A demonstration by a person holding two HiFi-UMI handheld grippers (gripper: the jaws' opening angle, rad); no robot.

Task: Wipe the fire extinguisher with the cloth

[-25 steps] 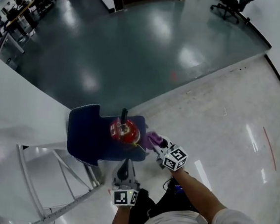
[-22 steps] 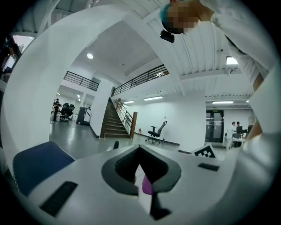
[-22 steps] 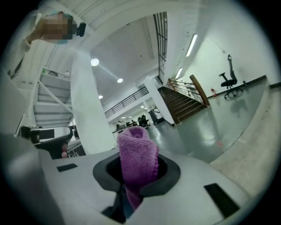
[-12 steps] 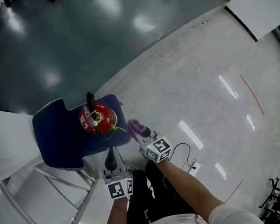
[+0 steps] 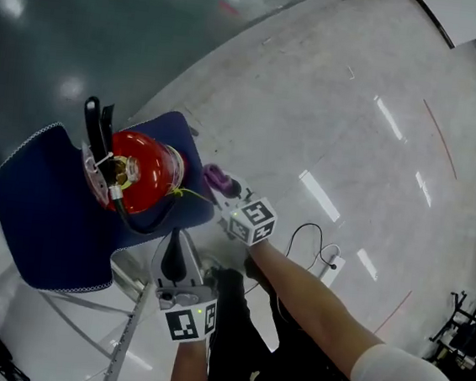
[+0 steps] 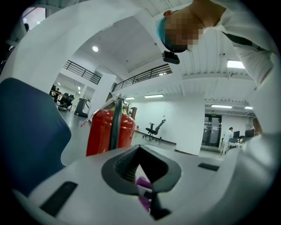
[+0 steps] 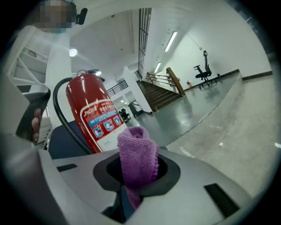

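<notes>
Two jaws of the right gripper (image 7: 138,176) are clamped on a folded purple cloth (image 7: 138,154), which stands up out of them as a thick roll. In the head view this right gripper (image 5: 223,186) reaches in from the person's right, and the cloth (image 5: 214,175) sits at the right edge of a navy pad (image 5: 41,215). It is near the red fire extinguisher (image 5: 143,171), with a strip of pad showing between the two.

The left gripper (image 6: 142,169) has its jaws together on nothing that can be made out. A sliver of purple shows low in the dark opening behind them. In the head view the left gripper (image 5: 174,240) points up at the near edge of the pad, just below the extinguisher and apart from it.

The fire extinguisher (image 7: 94,116) stands upright on the navy pad (image 7: 66,136). Its white and blue label faces the right gripper, and a black hose (image 7: 59,114) loops down its left side. From above, the hose (image 5: 146,222) curves round the near side of the body, and the black handle (image 5: 97,124) juts from the top. The left gripper view shows the extinguisher (image 6: 103,132) ahead and slightly left, with the navy pad (image 6: 26,132) filling the left side.

White frame struts (image 5: 90,314) run under the pad. On the pale glossy floor (image 5: 356,113) behind the right arm lies a white cable with a power strip (image 5: 331,267). An office chair (image 7: 203,70) and a staircase (image 7: 162,94) stand far off.
</notes>
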